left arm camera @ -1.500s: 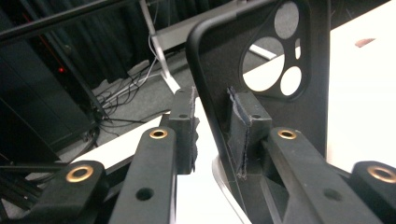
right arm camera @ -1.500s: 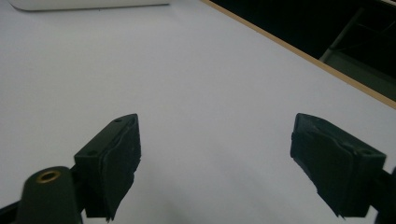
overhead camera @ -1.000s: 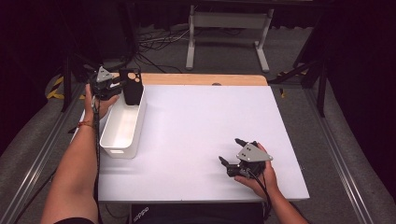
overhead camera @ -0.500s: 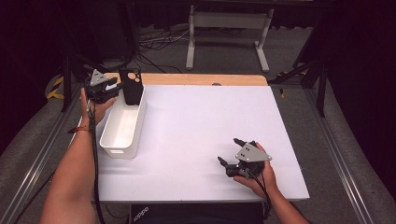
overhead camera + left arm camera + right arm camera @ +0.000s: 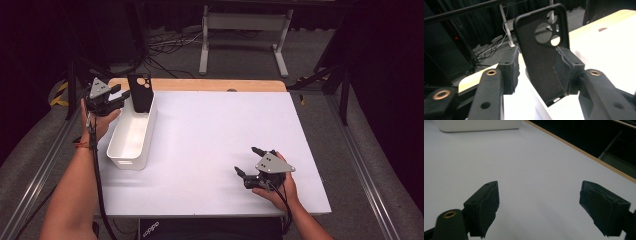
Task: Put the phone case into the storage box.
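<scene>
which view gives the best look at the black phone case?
Left gripper view: the phone case stands upright, close up, between the left gripper pads, camera cutouts clear. High view shows it small, leaning at the far end of the white bin.

Overhead forward-down view; two close finger-mounted views, sharing the white table (image 5: 215, 150).

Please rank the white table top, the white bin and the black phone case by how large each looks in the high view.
1. White table top, by far the largest.
2. White bin.
3. Black phone case, smallest; it stands on end at the bin's far end.
</scene>
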Tool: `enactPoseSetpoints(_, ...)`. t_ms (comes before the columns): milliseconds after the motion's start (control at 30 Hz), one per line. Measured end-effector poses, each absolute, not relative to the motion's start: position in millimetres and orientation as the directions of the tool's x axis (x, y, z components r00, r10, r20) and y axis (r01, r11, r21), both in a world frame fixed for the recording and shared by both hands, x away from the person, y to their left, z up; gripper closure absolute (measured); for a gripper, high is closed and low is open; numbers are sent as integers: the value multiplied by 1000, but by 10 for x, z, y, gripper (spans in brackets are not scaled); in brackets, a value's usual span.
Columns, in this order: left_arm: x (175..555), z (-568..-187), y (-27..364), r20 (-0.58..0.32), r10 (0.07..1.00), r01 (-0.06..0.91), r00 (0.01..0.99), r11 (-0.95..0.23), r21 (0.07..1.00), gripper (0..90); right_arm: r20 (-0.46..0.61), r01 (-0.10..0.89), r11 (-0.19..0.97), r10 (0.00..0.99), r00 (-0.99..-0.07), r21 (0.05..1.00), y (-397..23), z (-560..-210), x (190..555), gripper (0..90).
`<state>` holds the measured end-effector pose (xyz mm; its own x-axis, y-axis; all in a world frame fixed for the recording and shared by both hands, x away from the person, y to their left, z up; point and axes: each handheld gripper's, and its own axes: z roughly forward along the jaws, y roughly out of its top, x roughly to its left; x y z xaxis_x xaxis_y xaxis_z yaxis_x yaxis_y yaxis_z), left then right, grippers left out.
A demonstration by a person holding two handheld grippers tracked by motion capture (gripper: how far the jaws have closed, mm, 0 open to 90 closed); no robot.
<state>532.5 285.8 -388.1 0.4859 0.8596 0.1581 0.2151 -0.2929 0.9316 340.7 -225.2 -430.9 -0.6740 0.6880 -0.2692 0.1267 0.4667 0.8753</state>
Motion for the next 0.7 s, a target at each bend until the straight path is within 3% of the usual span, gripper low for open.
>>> enactPoseSetpoints(433,5137,-3816,2832,155,858,181,489,-273,945,511,-262,124,451,697,-667,884,-2284,-4288,3379,171)
enactPoseSetpoints(700,5018,-3804,2785,154,859,176,488,-270,947,420,-263,117,445,699,-666,888,-2290,-4275,3377,171)
